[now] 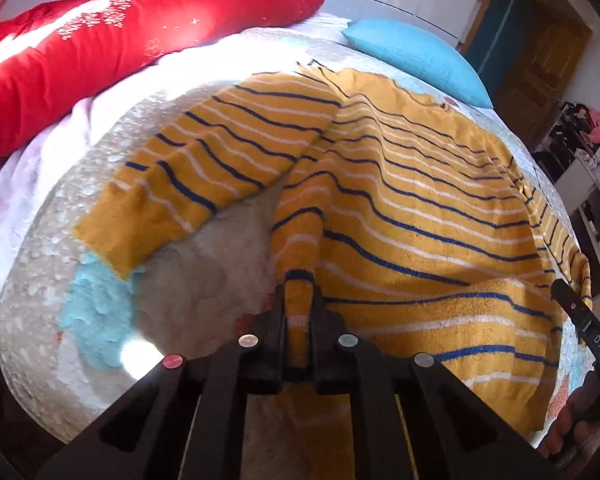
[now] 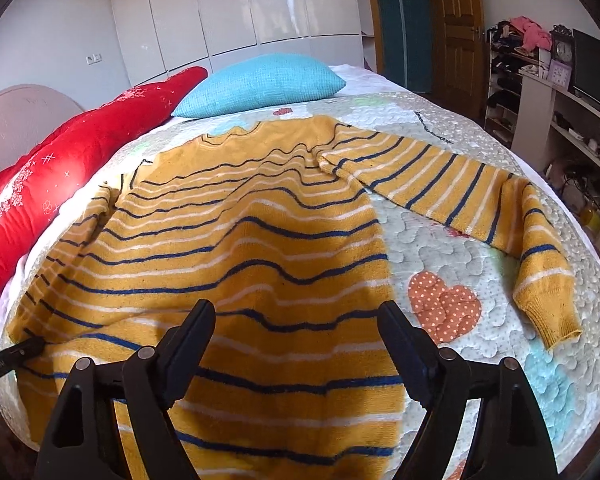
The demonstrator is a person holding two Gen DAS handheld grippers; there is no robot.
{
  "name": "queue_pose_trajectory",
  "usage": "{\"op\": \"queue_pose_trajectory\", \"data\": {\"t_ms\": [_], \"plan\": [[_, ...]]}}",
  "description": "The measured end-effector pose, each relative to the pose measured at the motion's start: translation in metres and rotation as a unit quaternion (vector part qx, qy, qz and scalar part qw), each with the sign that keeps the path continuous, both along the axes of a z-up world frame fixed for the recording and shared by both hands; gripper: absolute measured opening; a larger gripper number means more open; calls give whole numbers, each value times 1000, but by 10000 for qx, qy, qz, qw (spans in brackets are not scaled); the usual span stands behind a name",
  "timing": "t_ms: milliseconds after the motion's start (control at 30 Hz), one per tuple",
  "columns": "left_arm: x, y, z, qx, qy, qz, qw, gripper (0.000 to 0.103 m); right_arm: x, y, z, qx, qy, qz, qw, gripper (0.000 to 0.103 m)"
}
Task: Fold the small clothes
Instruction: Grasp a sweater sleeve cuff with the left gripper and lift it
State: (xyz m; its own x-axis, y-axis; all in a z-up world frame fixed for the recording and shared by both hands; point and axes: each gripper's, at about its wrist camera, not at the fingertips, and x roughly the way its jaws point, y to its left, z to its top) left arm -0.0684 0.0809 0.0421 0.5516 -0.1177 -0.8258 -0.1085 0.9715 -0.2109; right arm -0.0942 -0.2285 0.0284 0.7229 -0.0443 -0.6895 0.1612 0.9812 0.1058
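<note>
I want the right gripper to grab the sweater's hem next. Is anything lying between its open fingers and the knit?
Nothing visible does. The right gripper hangs open directly over the bare striped sweater; the left gripper pinches the far hem edge.

The left tongs (image 1: 299, 300) are pinching shut on a fold of the sweater (image 1: 420, 208), fingers pointing forward and low. The right tongs (image 2: 296, 320) are gaping wide, hovering just above the sweater, gripping nothing.

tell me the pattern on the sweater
The sweater is mustard yellow with thin navy and white horizontal stripes, clearest in the right wrist view.
</note>
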Motion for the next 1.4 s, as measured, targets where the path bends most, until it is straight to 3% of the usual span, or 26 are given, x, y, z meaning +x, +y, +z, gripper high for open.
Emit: {"op": "queue_pose_trajectory", "data": {"t_ms": [167, 200, 267, 333, 367, 467, 600, 633, 667, 700, 767, 967, 1033, 1100, 1233, 1400], "plan": [[-12, 33, 18, -236, -202, 155, 9994, 13, 2, -10, -3, 158, 44, -155, 9997, 87], [-13, 41, 21, -231, -279, 272, 9990, 19, 3, -11, -4, 195, 55, -165, 9997, 87], [-10, 63, 26, -98, -395, 663, 9970, 60, 4, -11, -5, 206, 65, -167, 9996, 87], [-5, 87, 27, 47, -547, 1165, 9917, 73, 4, -10, -6, 188, 68, -145, 9997, 87], [0, 97, 25, 86, -608, 1296, 9897, 73, 4, -9, -7, 174, 75, -133, 9997, 87], [28, 117, 10, 292, -416, 1352, 9895, 81, 4, -7, -9, 149, 104, -117, 9998, 87], [58, 116, -19, 284, 100, 947, 9951, 78, 4, -5, -8, 51, 121, -108, 9999, 87], [59, 113, -20, 324, 58, 875, 9956, 56, 4, -4, -7, -4, 118, -106, 9999, 87], [61, 109, -19, 371, 72, 796, 9961, 24, 4, -3, -6, -60, 122, -107, 9999, 87], [64, 110, -18, 191, 96, 682, 9974, 16, 4, -2, -6, -103, 132, -104, 9998, 87], [68, 120, -8, 61, 57, 776, 9969, 14, 4, -1, -4, -184, 154, -86, 9997, 85], [90, 209, 50, 795, -158, 1899, 9785, 14, 3, 2, 3, -235, 120, 4, 9997, 81], [104, 234, 69, 990, -192, 2071, 9731, 14, 4, 6, 1, -218, 153, 79, 9996, 79], [115, 243, 86, 1009, -222, 2065, 9730, 14, 5, 12, -1, -232, 170, 143, 9995, 79], [129, 209, 111, 1181, -482, 1622, 9785, 14, 2, 20, 2, -262, 58, 242, 9993, 78], [156, 109, 125, 613, -666, 543, 9944, 14, -4, 9, 16, -225, -210, 177, 9994, 78]]}}
